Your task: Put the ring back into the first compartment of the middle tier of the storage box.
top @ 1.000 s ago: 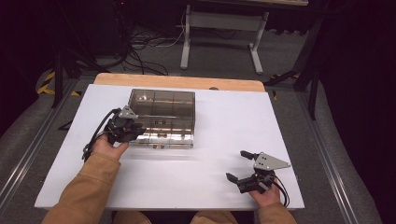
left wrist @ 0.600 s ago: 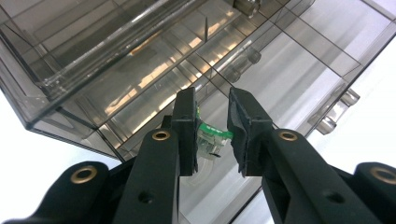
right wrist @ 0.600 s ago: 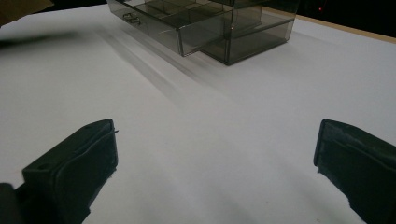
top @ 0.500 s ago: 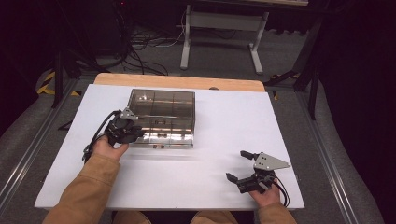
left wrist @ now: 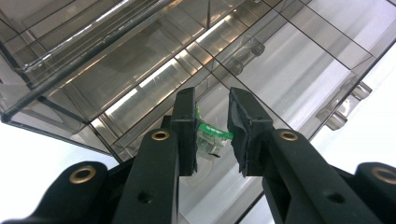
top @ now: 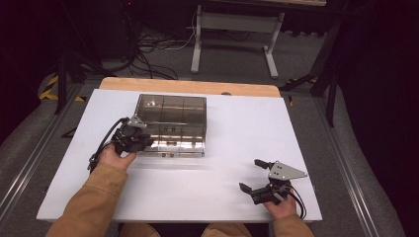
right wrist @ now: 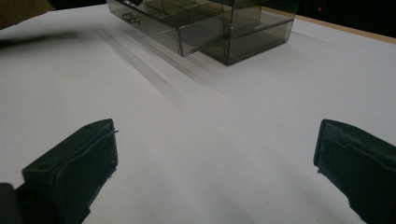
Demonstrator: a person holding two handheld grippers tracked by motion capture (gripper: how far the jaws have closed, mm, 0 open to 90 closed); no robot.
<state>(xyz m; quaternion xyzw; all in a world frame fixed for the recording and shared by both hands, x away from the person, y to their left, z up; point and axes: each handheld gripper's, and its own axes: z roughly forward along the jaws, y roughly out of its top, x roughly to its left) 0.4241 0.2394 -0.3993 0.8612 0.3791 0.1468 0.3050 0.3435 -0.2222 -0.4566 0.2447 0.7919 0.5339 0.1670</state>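
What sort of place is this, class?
Probably a lab or recording workshop: a white-topped table with a smoky clear plastic drawer box, tangled black floor cables, and a grey metal stand.

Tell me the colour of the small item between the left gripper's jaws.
Green and clear, seen best in the left gripper view: small plastic piece.

We see a white desk [top: 197, 197] with a wooden far edge on grey carpet [top: 232, 64], dark cables [top: 148, 54] and a grey metal stand [top: 237, 29] lying beyond in dim light.
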